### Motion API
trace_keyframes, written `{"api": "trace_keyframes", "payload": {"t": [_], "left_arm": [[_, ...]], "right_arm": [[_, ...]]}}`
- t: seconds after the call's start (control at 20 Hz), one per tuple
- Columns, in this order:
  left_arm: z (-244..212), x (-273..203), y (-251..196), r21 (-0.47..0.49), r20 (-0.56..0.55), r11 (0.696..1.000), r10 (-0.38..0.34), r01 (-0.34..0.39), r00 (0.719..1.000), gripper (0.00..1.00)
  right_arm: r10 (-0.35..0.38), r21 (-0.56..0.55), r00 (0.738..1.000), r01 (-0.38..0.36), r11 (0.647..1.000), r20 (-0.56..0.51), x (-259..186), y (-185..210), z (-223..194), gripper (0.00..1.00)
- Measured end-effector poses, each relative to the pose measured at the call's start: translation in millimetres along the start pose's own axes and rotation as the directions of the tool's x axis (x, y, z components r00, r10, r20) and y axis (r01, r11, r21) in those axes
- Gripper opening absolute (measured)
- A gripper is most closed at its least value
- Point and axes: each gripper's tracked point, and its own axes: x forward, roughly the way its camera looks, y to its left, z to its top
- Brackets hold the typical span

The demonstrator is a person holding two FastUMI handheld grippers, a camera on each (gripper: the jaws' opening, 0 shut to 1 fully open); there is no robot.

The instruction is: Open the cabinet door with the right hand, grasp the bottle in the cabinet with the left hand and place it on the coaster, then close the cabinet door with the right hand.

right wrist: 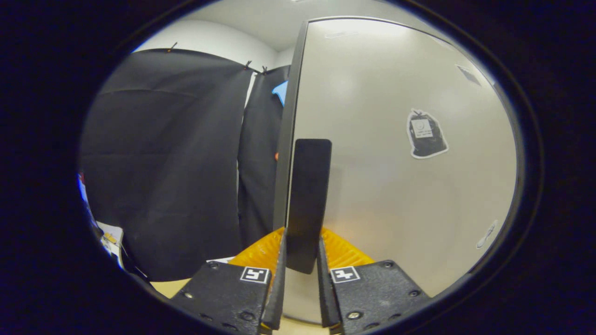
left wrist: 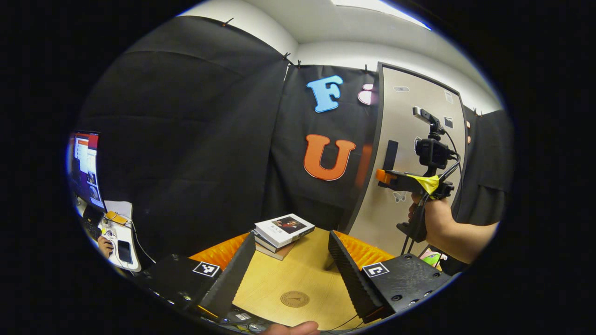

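A: What does the right gripper hold in the right gripper view?

B: The dark, upright handle of the cabinet door. Its lower end sits between the two fingers, which press on it from either side.

A: How does the door stand?

B: Its pale face occupies the right of the view; the dark edge runs vertically beside the handle. A sticker lies on the upper right of the face.

A: And to the left?

B: Black cloth wall, with a strip of tabletop beneath.
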Motion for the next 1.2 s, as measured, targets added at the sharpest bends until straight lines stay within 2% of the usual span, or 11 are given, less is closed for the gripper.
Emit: {"api": "trace_keyframes", "payload": {"t": [0.05, 0.25, 0.85, 1.2], "left_arm": [[0.6, -1.2, 1.1, 0.003, -0.001, 1.0, -0.001, 0.001, 1.0, 0.95], [6.3, -4.9, 5.0, -0.001, 0.006, 1.0, -0.011, 0.011, 1.0, 0.95], [-8.9, 7.5, -22.5, -0.041, -0.05, 0.992, -0.125, 0.123, 0.991, 0.95], [-22.4, 10.1, -54.8, -0.015, -0.076, 0.979, -0.206, 0.206, 0.976, 0.95]], "right_arm": [[0.002, -0.003, 1.0, -0.002, 1.0, -0.01, -0.1, -1.2, -0.6, 0.29], [0.017, -0.014, 1.0, -0.017, 1.0, -0.021, -3.4, -0.1, -1.0, 0.26], [0.155, -0.013, 0.987, -0.156, 0.988, -0.051, -40.3, 12.0, -1.0, 0.25], [0.21, 0.037, 0.976, -0.208, 0.977, -0.06, -60.9, 15.6, -0.8, 0.24]]}}
